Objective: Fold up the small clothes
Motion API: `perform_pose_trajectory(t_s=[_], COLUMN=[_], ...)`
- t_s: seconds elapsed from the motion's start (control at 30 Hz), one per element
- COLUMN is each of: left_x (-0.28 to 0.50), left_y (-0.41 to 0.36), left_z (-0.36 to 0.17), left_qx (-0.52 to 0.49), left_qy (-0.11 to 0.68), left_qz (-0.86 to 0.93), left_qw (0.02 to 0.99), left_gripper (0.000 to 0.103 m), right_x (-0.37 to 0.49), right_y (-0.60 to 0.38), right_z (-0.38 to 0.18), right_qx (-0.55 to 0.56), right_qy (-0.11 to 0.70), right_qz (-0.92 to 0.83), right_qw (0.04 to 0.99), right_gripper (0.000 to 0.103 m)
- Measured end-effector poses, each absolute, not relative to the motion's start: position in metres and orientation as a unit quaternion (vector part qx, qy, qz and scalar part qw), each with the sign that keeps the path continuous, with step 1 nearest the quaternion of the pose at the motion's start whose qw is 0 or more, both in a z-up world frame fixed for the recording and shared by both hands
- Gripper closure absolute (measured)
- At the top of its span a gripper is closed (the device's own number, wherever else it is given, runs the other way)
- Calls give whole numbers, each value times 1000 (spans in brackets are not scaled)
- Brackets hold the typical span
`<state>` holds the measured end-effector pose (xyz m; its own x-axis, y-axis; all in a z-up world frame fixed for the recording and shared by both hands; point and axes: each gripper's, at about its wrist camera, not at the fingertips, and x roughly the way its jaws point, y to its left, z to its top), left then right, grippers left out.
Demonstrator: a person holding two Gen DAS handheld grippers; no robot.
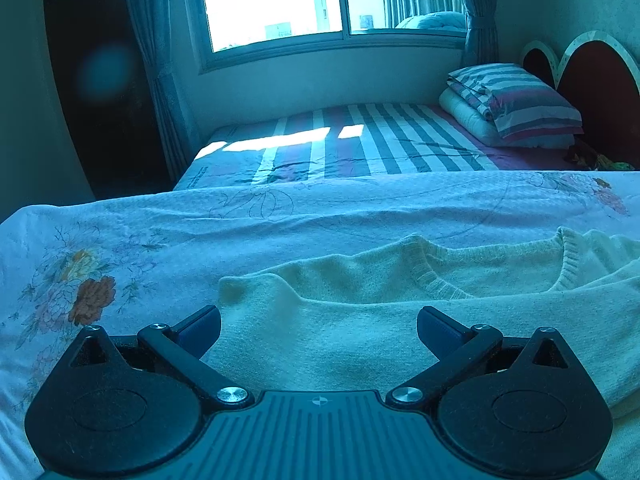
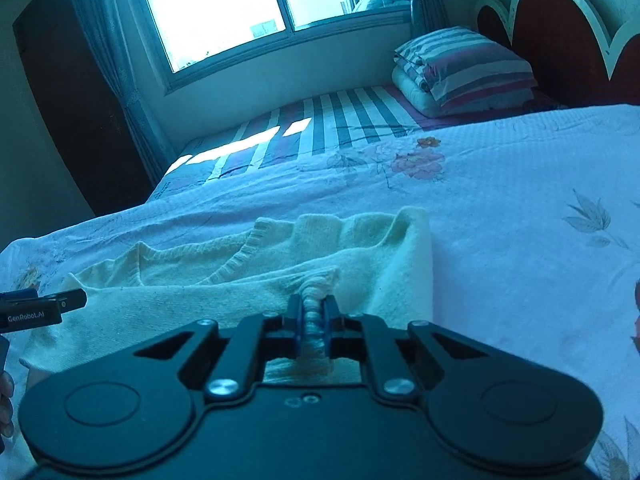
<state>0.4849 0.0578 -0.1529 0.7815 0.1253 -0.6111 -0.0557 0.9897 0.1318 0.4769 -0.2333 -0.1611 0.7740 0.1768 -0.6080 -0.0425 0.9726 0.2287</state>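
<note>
Right tongs (image 2: pixel 313 312) pinch cream sweater (image 2: pixel 224 292) fold; left tongs (image 1: pixel 319 330) spread above it.

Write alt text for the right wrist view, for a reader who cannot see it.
The right gripper has its fingers pinched shut on a bunched fold of a cream knit sweater lying on a floral bedspread. Beyond are a striped bed with folded striped bedding, and a bright window. The left gripper's tip shows at the left edge.
</note>
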Motion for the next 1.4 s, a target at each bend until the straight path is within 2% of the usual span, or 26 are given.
perform_pose_trajectory(t_s=[0.13, 0.43, 0.67, 0.87, 0.97, 1.27, 1.4], left_x=[485, 486, 484, 477, 469, 411, 380], left_y=[49, 41, 43, 42, 43, 58, 54], left_z=[-153, -162, -156, -154, -150, -104, -101], left_qx=[61, 67, 67, 64, 64, 26, 37], left_qy=[326, 337, 332, 331, 328, 293, 287], left_qz=[43, 43, 42, 39, 36, 30, 27], left_qw=[942, 938, 940, 941, 942, 955, 957], left_gripper=[0, 0, 0, 0, 0, 0, 0], right_x=[475, 481, 463, 469, 464, 402, 378], right_y=[-238, -250, -245, -236, -239, -234, -232], right_z=[-153, -175, -157, -173, -168, -131, -127], right_qx=[90, 86, 64, 44, 57, 46, 43], right_qy=[316, 344, 302, 340, 329, 291, 296], right_qz=[44, 26, 22, 35, 34, 63, 69], right_qw=[944, 934, 951, 939, 942, 954, 952], right_gripper=[92, 90, 61, 64, 65, 60, 58])
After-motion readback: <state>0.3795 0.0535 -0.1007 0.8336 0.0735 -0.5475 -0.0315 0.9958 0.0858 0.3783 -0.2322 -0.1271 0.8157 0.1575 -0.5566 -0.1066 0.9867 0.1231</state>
